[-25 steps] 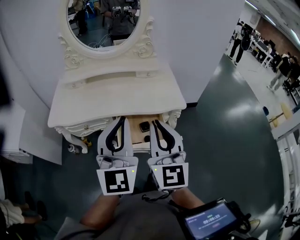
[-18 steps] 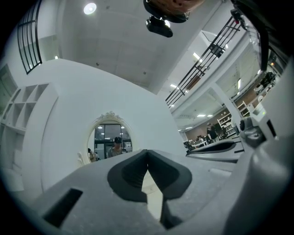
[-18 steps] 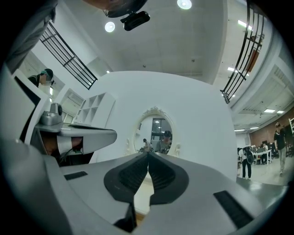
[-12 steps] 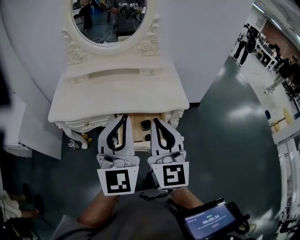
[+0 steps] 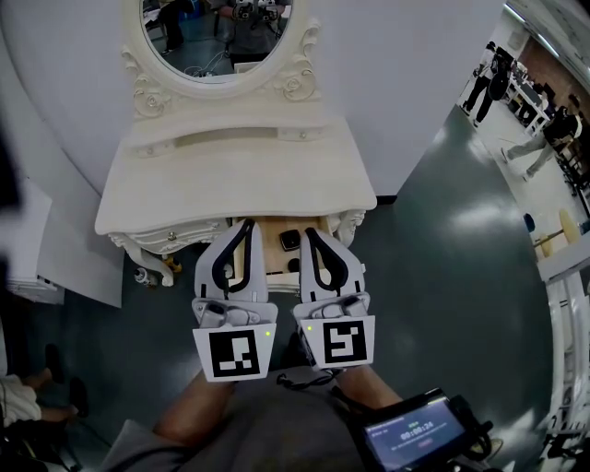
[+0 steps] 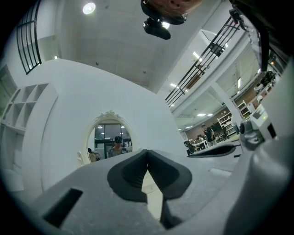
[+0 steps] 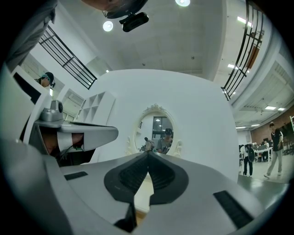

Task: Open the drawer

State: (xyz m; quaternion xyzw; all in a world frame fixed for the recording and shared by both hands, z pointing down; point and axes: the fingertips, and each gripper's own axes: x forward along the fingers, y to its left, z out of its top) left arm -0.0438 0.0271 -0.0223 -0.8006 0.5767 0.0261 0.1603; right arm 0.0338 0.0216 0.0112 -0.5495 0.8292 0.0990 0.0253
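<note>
**Even overhead light, heavy fisheye**

Bright, diffuse light from round ceiling lamps (image 6: 88,8) and strip lights (image 6: 197,55). Soft white glare on the glossy floor (image 5: 479,221). Dressing table (image 5: 230,184) pale, slightly washed out, with dim shade beneath it. Head view darkens at its left edge. Both gripper views: black circular vignette, straight lines bowed near the rim. Left gripper (image 6: 147,151) and right gripper (image 7: 148,153) bodies soft, too near the lens.

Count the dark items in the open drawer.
2: one dark item by the tabletop edge, another just nearer the person. The left gripper and right gripper cover parts of the drawer; more may hide.
</note>
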